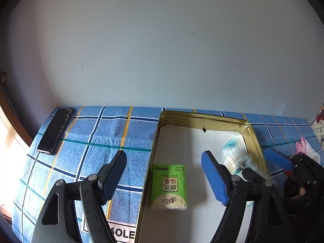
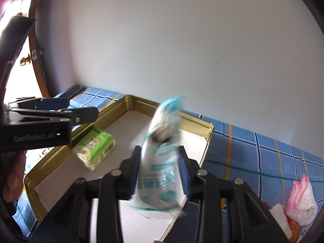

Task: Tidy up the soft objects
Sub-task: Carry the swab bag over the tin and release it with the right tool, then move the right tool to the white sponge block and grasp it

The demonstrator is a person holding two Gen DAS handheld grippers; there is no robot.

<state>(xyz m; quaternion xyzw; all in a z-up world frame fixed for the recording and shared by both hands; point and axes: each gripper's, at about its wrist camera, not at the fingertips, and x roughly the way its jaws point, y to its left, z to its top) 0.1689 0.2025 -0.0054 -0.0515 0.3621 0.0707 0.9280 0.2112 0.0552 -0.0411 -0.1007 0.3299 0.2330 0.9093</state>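
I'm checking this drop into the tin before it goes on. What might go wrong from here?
The teal-printed plastic packet is blurred between the right gripper's open fingers, close to the gold tin's right wall; it may catch the rim or fall outside. It might also land on the green tissue pack.

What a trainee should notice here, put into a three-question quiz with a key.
1. True or false: the green tissue pack lies inside the gold tin.
2. What is between the fingers of the right gripper? A: the green tissue pack. B: a teal-and-white packet. C: a pink-edged cloth.
3. Name the dark flat thing that lies on the checked cloth to the left of the tin in the left wrist view.

Key: 1 true; 2 B; 3 a phone.
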